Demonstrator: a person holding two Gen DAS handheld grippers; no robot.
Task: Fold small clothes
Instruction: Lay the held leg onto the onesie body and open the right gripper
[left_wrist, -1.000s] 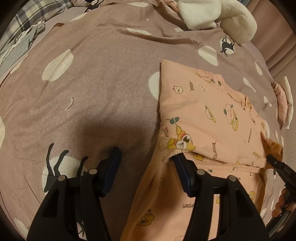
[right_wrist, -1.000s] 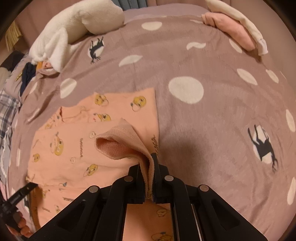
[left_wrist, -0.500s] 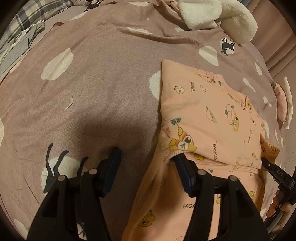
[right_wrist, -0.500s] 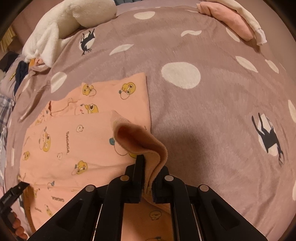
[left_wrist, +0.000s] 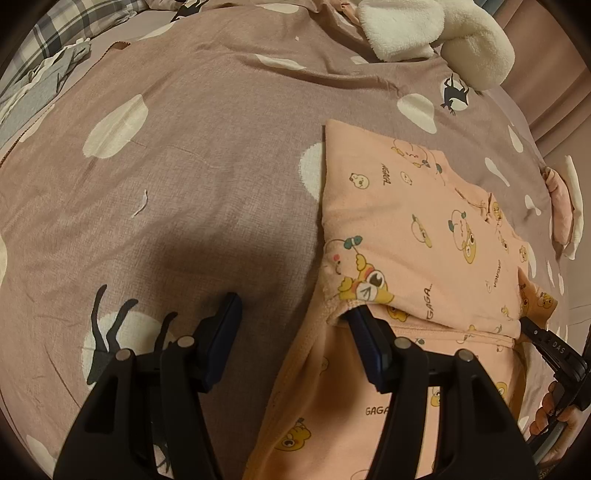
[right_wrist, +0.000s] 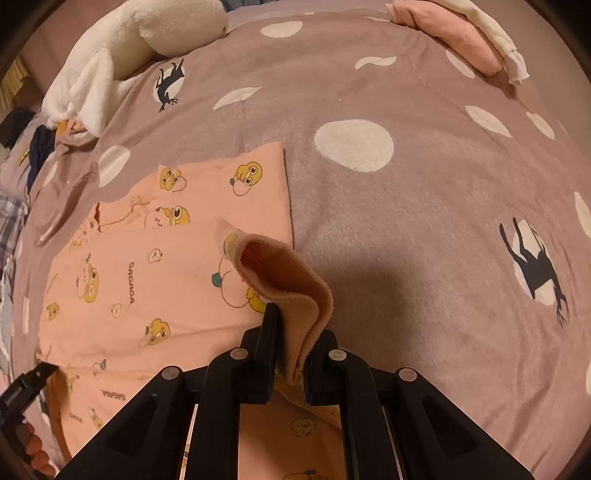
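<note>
A small peach garment (left_wrist: 424, 236) with cartoon duck prints lies partly folded on the bed; it also shows in the right wrist view (right_wrist: 155, 280). My left gripper (left_wrist: 295, 325) is open, its right finger tucked under the folded edge at the garment's left side. My right gripper (right_wrist: 291, 354) is shut on a doubled-over corner of the garment and holds it raised above the folded part. The right gripper's tip (left_wrist: 543, 339) shows at the garment's right edge in the left wrist view.
A mauve bedspread (left_wrist: 192, 192) with white spots and black animal prints covers the bed. A white fleece item (left_wrist: 436, 29) lies at the far end. Folded pink and white clothes (right_wrist: 465, 40) lie far right. Plaid and grey fabric (left_wrist: 40, 70) lies far left.
My right gripper has carried the held garment corner further over the folded part, and the flap now bends over more. The left gripper has stayed in place, open.
</note>
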